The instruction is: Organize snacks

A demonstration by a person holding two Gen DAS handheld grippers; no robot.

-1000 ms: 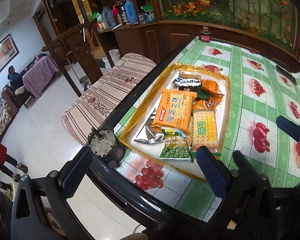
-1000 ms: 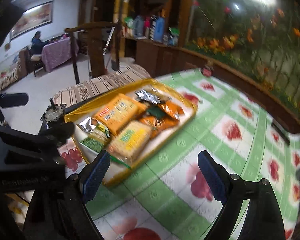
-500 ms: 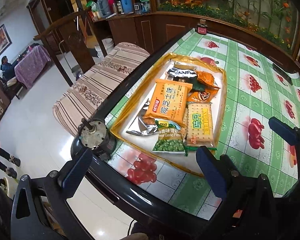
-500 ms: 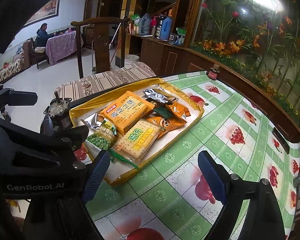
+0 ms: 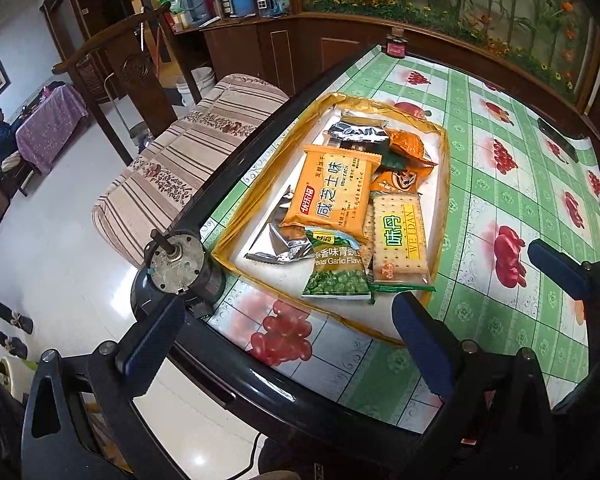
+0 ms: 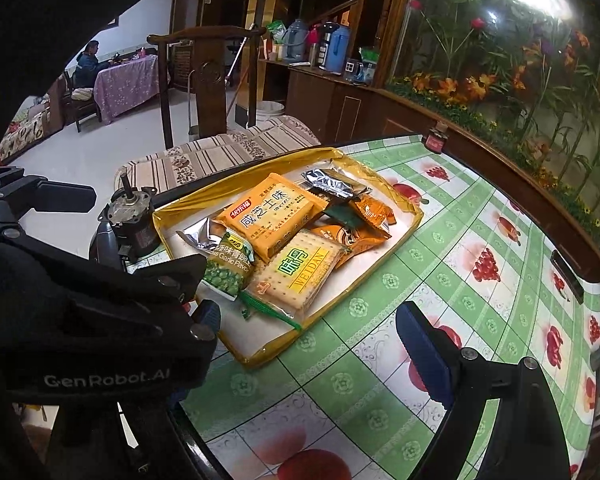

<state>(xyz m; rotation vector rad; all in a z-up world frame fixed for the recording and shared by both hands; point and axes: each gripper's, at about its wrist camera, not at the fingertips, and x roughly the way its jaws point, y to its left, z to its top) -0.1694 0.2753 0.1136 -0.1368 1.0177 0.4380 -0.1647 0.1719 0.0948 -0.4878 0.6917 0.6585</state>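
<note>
Snack packets, among them an orange cracker pack [image 5: 334,192] and green peas [image 5: 336,270], lie heaped in a gold-rimmed tray [image 5: 236,236] on the fruit-print table [image 5: 496,152]. The left gripper [image 5: 286,342] and right gripper [image 6: 316,334] hover near its near edge, fingers spread, holding nothing.

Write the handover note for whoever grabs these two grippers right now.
Left gripper: open, empty, hovering at the table's near edge, short of the tray.
Right gripper: open, empty, over the tablecloth beside the tray; its left finger is partly hidden behind the left gripper's body.
Snacks: all piled in the tray. Orange cracker pack on top, pea bag and Weidan crackers nearest, silver packet left, small orange packs and dark packet at the far end.
Done: nothing gripped yet.
Left: all the sorting.
</note>
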